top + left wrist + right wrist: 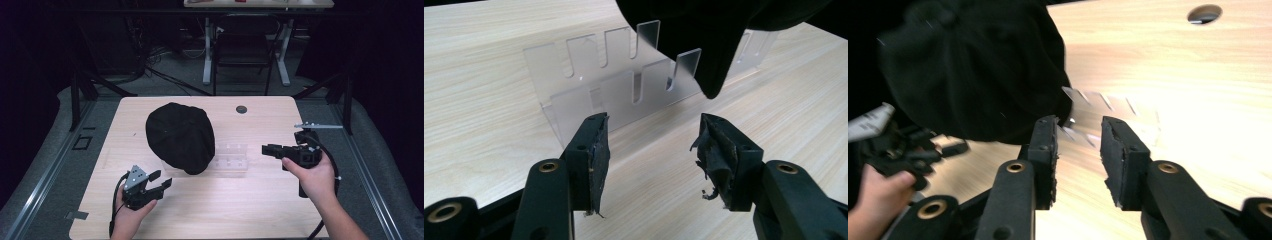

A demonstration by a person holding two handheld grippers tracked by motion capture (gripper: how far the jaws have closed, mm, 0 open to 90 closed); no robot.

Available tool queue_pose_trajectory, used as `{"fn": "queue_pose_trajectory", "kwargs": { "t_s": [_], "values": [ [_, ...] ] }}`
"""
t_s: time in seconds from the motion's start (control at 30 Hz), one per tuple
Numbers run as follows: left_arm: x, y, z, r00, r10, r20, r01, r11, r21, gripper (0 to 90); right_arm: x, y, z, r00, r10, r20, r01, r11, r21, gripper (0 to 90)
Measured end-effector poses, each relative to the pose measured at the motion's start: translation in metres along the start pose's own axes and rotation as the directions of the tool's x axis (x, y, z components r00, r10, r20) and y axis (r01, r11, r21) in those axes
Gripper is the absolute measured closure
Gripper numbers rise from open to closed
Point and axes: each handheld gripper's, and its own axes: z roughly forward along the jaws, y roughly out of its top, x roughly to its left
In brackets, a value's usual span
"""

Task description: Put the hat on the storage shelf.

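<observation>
Left of the black cap (180, 137), the left gripper (159, 182) is held with fingers wide and empty. The cap is draped over the clear slotted rack (231, 156) on the worktop (260, 205); it is judged soft and light (best pinched at the brim edge). Right of the cap, the right gripper (266, 149) is spread wide, empty.

Cap (181, 137) on table (260, 210), centre-left, draped over left end of slotted rack (231, 156). Rack's right part sticks out right of cap. Cable hole (241, 109) in tabletop behind rack, well apart. Left gripper (159, 181) near front-left of cap, apart from it. Right gripper (267, 149) just right of rack. Chair (245, 47) on floor behind table.
</observation>
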Motion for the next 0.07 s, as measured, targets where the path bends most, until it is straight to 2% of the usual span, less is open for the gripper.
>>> {"fn": "queue_pose_trajectory", "kwargs": {
  "t_s": [0.07],
  "values": [
    [-0.0002, -0.0016, 0.0007, 1.0000, 0.003, -0.003, -0.003, 1.0000, -0.003, 46.6, -0.0014, -0.0090, 0.0027, 0.9992, -0.029, 0.029, 0.029, 1.000, 0.003, 64.8]
  ]
}}
